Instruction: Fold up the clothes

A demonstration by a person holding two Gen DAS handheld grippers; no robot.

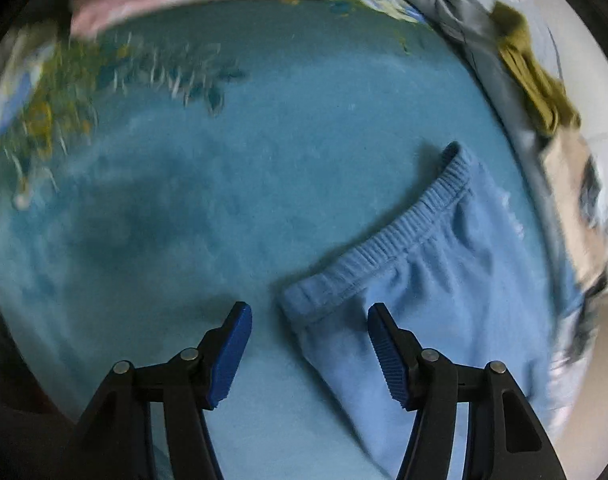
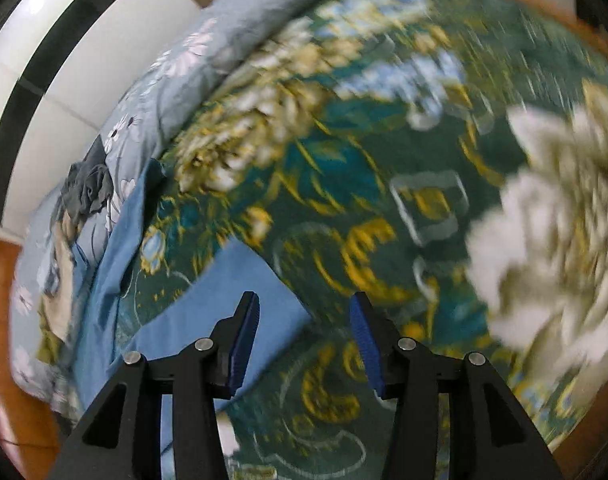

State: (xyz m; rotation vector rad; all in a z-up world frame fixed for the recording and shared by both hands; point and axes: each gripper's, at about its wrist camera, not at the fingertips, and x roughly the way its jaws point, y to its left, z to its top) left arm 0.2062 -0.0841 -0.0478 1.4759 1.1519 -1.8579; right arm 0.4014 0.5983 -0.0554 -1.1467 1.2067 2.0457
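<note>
Blue shorts (image 1: pixel 435 280) between gaping left claw (image 1: pixel 309 354) fingers

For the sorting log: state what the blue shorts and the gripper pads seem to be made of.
Blue shorts: apparently soft matte cotton knit, judging by the ribbed elastic waistband and loose wrinkles. Pads on the left gripper fingers: blue, finely ridged, likely rubber or plastic; which is unclear.

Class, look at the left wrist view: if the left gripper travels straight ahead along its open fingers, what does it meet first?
Probably the corner of the light blue garment: its ribbed waistband lies just ahead of the open left gripper. Beyond that is only the blue bed surface. Depth is unclear, so this is a judgement.
</note>
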